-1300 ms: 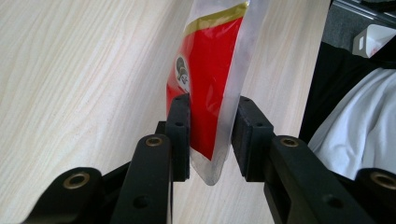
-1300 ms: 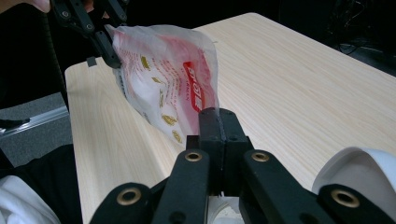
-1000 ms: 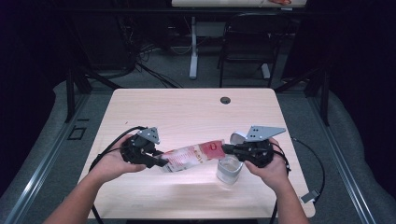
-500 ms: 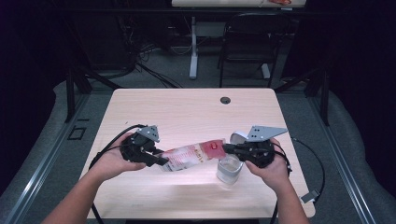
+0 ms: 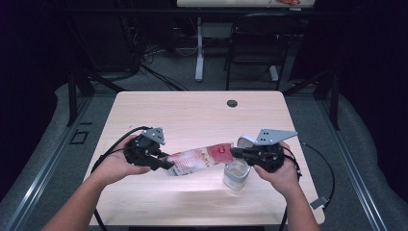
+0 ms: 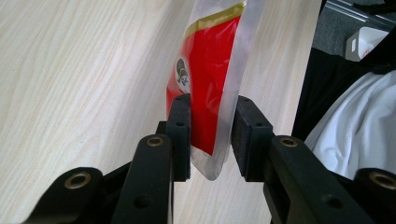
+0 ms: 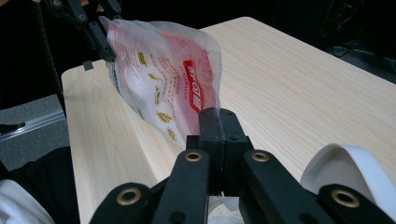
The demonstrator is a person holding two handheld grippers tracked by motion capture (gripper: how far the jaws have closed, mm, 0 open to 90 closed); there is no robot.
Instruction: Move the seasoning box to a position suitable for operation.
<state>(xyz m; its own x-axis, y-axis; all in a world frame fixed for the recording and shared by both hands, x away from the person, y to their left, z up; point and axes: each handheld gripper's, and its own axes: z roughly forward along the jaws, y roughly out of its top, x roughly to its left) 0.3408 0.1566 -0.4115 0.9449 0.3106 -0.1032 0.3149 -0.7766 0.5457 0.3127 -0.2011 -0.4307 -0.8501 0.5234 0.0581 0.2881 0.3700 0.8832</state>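
**Packet held over the jar**

I held the red-and-white packet [image 5: 199, 159] above the table [image 5: 192, 113] between both tools — my left gripper [image 5: 166, 165] clamped on one end, my right gripper [image 5: 234, 152] pinched tight on the other, directly over the clear jar [image 5: 235, 174].

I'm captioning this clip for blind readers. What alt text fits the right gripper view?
Two black tongs pinch shut on the edge of a red-and-clear plastic pouch, which stretches away to a second pair of tongs holding its far end. A pale wooden table lies beneath, with a white curved rim at the lower right.
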